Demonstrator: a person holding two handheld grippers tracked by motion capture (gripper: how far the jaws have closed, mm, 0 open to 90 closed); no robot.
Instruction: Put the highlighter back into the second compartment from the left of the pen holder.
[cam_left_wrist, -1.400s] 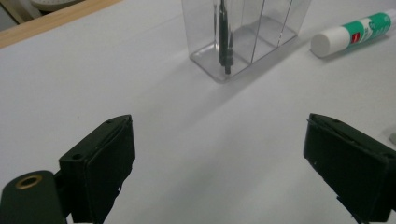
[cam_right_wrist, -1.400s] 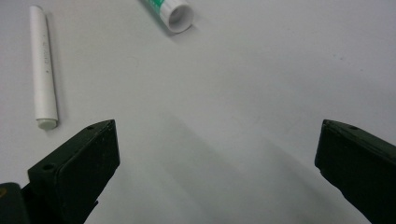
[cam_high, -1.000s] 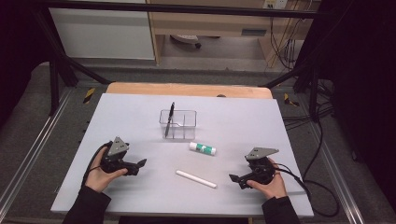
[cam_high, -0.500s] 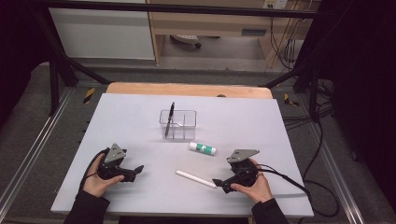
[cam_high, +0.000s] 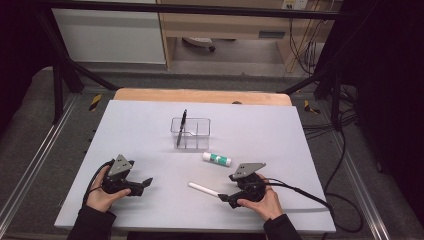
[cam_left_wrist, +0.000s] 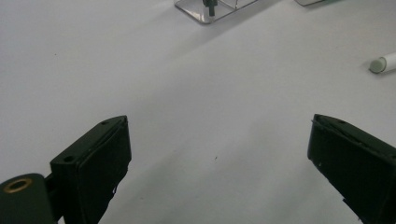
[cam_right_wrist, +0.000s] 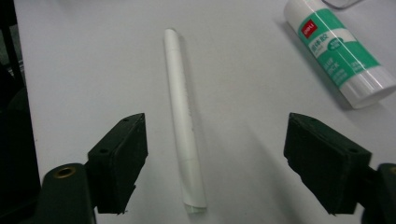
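The right gripper (cam_high: 223, 196) has slid leftward along the table's near edge to the white plastic tube (cam_high: 202, 189), its jaws just narrowing around it, not touching.

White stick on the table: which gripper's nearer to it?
Right. The right gripper has the white stick lying between its jaws, which have just been closing and do not yet touch it. The left gripper sits open, well off to the stick's left in the high view.
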